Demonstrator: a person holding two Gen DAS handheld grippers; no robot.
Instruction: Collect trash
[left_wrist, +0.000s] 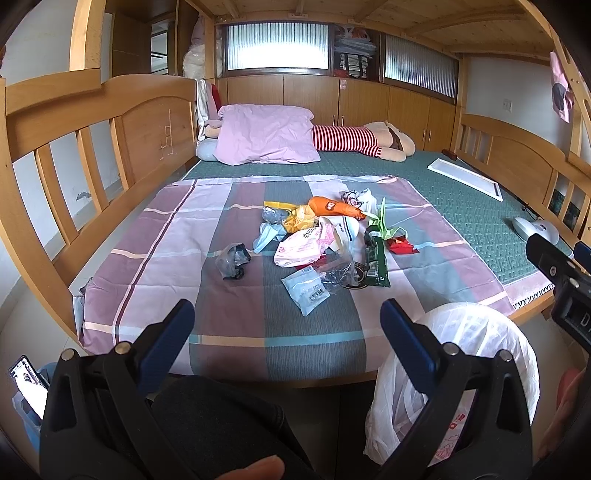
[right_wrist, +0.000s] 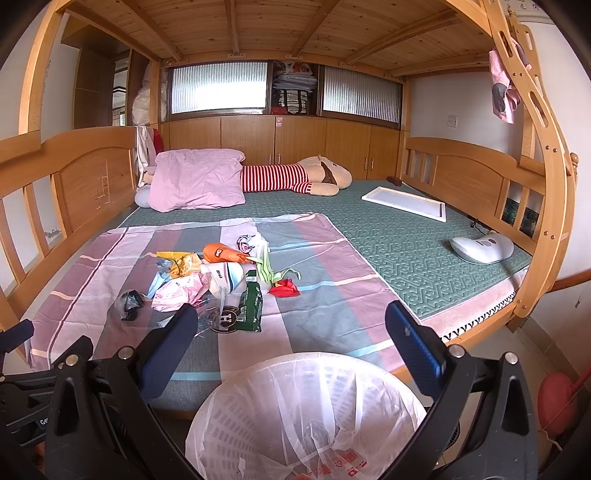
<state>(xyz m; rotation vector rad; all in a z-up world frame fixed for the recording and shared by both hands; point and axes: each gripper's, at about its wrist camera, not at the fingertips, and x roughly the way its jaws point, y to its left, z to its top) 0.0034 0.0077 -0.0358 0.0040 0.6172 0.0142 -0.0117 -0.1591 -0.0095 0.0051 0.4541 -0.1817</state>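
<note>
Where the checked sheet (left_wrist: 236, 229) covers the bed, the trash (left_wrist: 317, 240) lies heaped at its middle. Bin (right_wrist: 306, 417), bag-lined, stands by the bed's edge. Left gripper (left_wrist: 287, 325) and right gripper (right_wrist: 291, 328) gape, empty.

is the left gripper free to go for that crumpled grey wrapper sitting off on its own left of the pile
Probably yes. The left gripper is open and empty, and the grey wrapper lies apart from the pile on bare sheet, nothing between them.
</note>
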